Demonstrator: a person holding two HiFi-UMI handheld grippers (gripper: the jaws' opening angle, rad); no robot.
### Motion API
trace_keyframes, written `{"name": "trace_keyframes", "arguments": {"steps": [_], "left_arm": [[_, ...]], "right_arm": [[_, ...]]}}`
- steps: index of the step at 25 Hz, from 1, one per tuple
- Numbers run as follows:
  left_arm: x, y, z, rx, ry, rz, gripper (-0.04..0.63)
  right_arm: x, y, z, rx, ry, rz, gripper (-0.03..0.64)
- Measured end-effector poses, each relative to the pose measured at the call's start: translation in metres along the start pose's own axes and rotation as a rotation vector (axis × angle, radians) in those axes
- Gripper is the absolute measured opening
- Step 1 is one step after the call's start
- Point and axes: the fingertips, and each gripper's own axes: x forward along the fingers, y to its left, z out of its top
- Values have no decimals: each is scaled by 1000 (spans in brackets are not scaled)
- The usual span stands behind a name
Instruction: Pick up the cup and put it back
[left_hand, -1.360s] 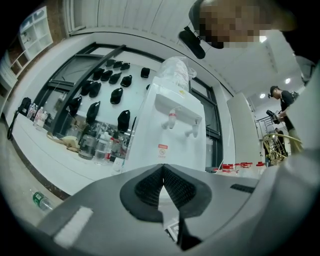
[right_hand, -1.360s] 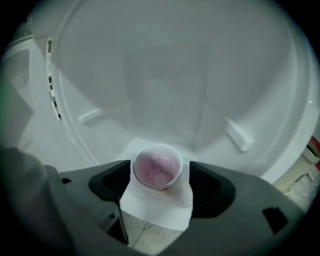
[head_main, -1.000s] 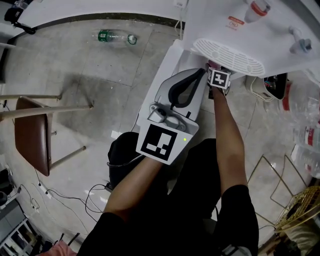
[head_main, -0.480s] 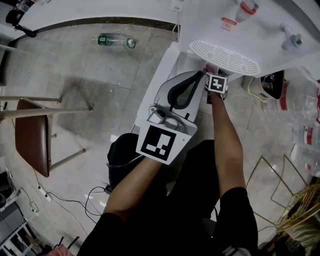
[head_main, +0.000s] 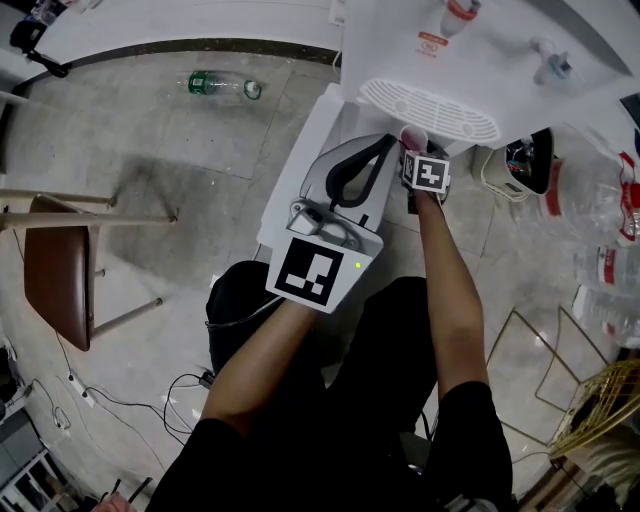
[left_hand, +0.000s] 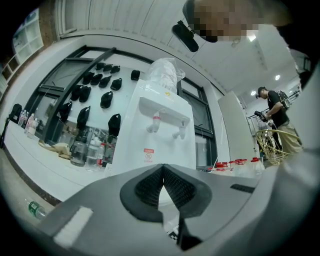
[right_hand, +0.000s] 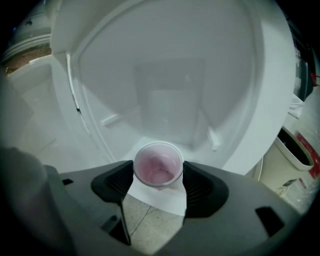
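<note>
A small pink cup (right_hand: 158, 167) sits upright between the pads of my right gripper (right_hand: 158, 175), which is shut on it. In the head view the cup (head_main: 412, 137) shows just below the grilled drip tray (head_main: 430, 100) of the white water dispenser (head_main: 480, 40), with the right gripper (head_main: 413, 152) behind it. The right gripper view looks into the dispenser's white recess (right_hand: 170, 100) beyond the cup. My left gripper (head_main: 383, 152) is held up beside it, shut and empty; its pads (left_hand: 172, 187) touch, and it faces the dispenser (left_hand: 160, 130).
A green bottle (head_main: 218, 84) lies on the tiled floor, with a brown chair (head_main: 55, 280) at the left. Large water jugs (head_main: 600, 200) and a gold wire rack (head_main: 590, 400) stand to the right. Cables (head_main: 110, 400) trail on the floor. A person (left_hand: 275, 112) stands far right.
The right gripper with the cup has drawn back a little from under the drip tray. The left gripper stays shut beside it; the head view has shifted slightly.
</note>
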Motion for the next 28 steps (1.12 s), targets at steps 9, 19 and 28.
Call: {"name": "trace_keyframes", "arguments": {"steps": [9, 19, 28], "left_arm": [[2, -9, -7, 52, 12, -6, 6], [14, -11, -16, 56, 22, -20, 6], [22, -10, -25, 43, 33, -25, 6]], "right_arm": [[-43, 10, -1, -31, -4, 86, 298], [-117, 26, 17, -46, -51, 197, 296], [-204, 46, 33, -120, -86, 289, 296]]}}
